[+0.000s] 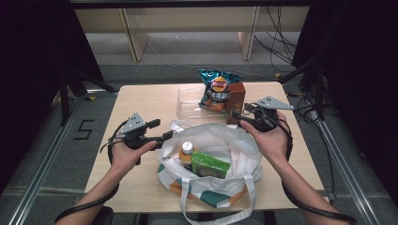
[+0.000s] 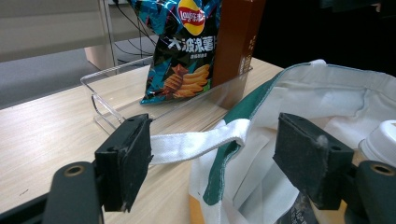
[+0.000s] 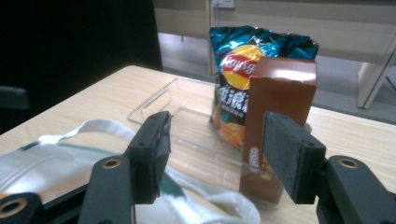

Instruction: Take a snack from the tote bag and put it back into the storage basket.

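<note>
As things lie: tote [image 1: 211, 140] holds bottle [image 1: 187, 151] and green pack [image 1: 209, 164]; chips [image 1: 215, 89] and brown box [image 3: 280, 107] remain in clear tray [image 1: 187, 105]. Left gripper [image 2: 212, 158] spread around tote strap [image 2: 191, 142]. Right gripper [image 3: 215, 154] spread, empty, near box.

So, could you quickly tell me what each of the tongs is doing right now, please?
Left tongs: open around the bag's white handle, not gripping it.
Right tongs: open, holding nothing.

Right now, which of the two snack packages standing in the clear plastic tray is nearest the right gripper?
The brown cardboard box, just beyond the right gripper; the blue crisp bag stands farther back in the clear plastic tray.
</note>
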